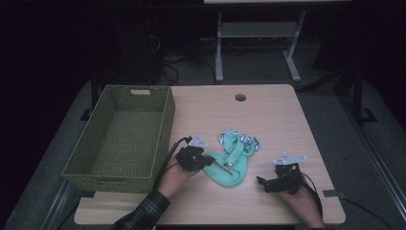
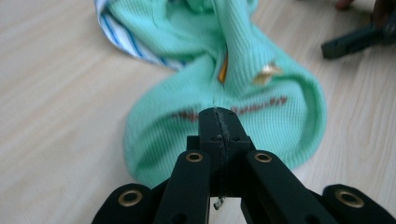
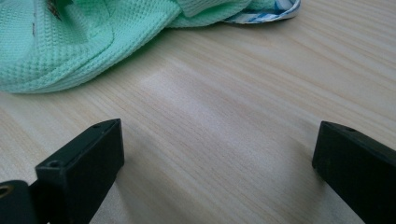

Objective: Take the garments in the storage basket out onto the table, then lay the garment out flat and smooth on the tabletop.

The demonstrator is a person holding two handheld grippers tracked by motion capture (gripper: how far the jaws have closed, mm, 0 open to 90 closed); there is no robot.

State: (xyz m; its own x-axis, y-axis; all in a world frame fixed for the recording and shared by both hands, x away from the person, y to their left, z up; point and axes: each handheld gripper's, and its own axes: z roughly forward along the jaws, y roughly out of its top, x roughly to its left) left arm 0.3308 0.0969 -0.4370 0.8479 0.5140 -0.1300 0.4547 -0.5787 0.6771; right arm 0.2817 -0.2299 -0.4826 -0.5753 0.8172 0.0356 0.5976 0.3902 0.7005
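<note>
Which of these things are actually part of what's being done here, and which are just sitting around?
In use:
- mint-green garment
- left gripper, fingers shut on the garment's edge
- right gripper, fingers open

Just there:
- green woven basket
- wooden table

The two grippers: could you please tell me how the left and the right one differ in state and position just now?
The left gripper has its jaws shut, pinching the edge of the mint green garment; the right gripper has its jaws wide open with bare table between them. The left touches the garment, while the right sits apart from it. Both are black and hand-held.
</note>
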